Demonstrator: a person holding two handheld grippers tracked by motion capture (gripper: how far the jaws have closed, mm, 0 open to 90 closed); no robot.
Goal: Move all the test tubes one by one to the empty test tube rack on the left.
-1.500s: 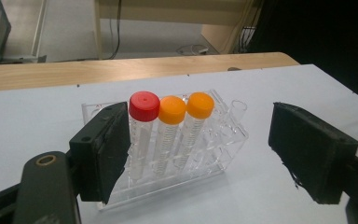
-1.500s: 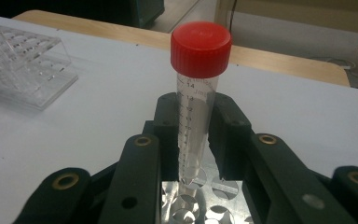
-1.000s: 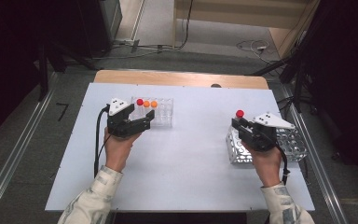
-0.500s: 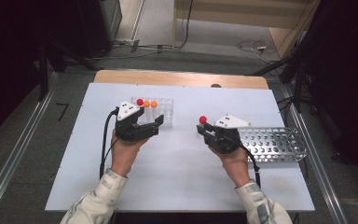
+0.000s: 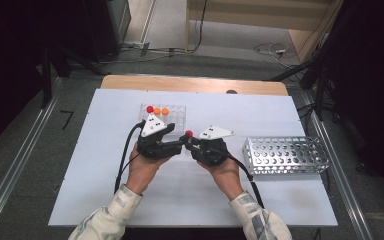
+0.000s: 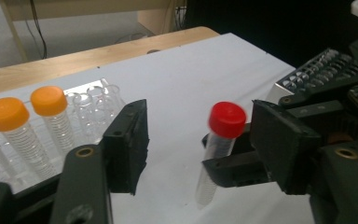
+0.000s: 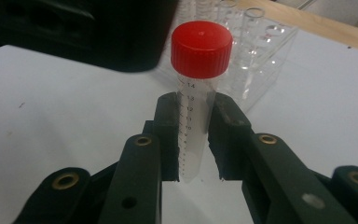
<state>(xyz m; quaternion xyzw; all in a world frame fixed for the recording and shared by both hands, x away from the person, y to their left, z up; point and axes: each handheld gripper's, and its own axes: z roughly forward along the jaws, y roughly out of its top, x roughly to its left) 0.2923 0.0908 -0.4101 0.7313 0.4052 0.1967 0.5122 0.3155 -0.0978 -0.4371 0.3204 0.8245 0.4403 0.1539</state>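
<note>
Near the frame's middle, the right tongs [image 5: 189, 141] squeeze 1 red-capped tube [image 7: 196, 93]; the left tongs [image 6: 200, 140], just closing, not yet touching, should pinch it squarely before the right lets go.

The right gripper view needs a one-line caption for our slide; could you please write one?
Right hand-held gripper clamps an upright red-capped tube above the white table, a clear rack behind.

Red-capped tube [image 7: 193, 119]: printed graduation scale down its wall; numerals 14, 13, 12 and 11 legible, 14 above the fingers [image 7: 168, 135], lower marks between them too small to read.
</note>
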